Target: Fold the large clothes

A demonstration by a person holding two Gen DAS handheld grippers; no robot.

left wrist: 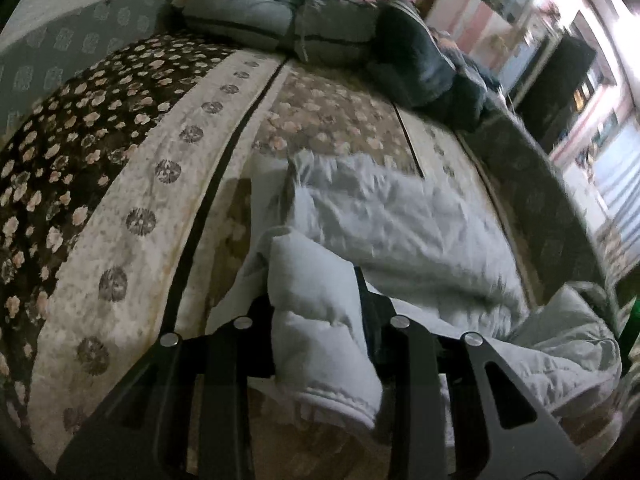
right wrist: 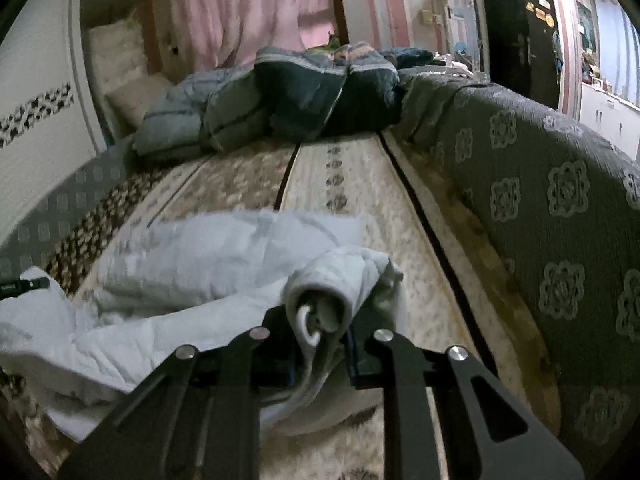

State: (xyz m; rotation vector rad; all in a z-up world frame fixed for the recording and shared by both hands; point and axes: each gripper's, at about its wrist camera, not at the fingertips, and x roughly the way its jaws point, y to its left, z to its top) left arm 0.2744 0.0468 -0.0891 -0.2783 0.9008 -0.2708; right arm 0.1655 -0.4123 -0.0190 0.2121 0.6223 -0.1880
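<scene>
The left tool (left wrist: 318, 316) is closed on a thick fold of the white garment (left wrist: 400, 232); the hemmed edge hangs down between its fingers. The garment lies crumpled on the near part of the bed (left wrist: 160, 216), over a cover of floral stripes. The right tool (right wrist: 320, 322) clamps a rolled, hemmed edge of the same garment (right wrist: 208, 256), which spreads to the left of it.

No containers are visible in either view.

At the far end of the bed lies a pile of grey and dark blue bedding (right wrist: 280, 96). The left wrist view alone shows the dark floral band (left wrist: 72, 120) along the bed's left side. The right wrist view alone shows pink curtains (right wrist: 240, 8) beyond the bedding, a dark door (right wrist: 524, 28) at far right, and the grey patterned upholstery (right wrist: 540, 208) along the bed's right side.
</scene>
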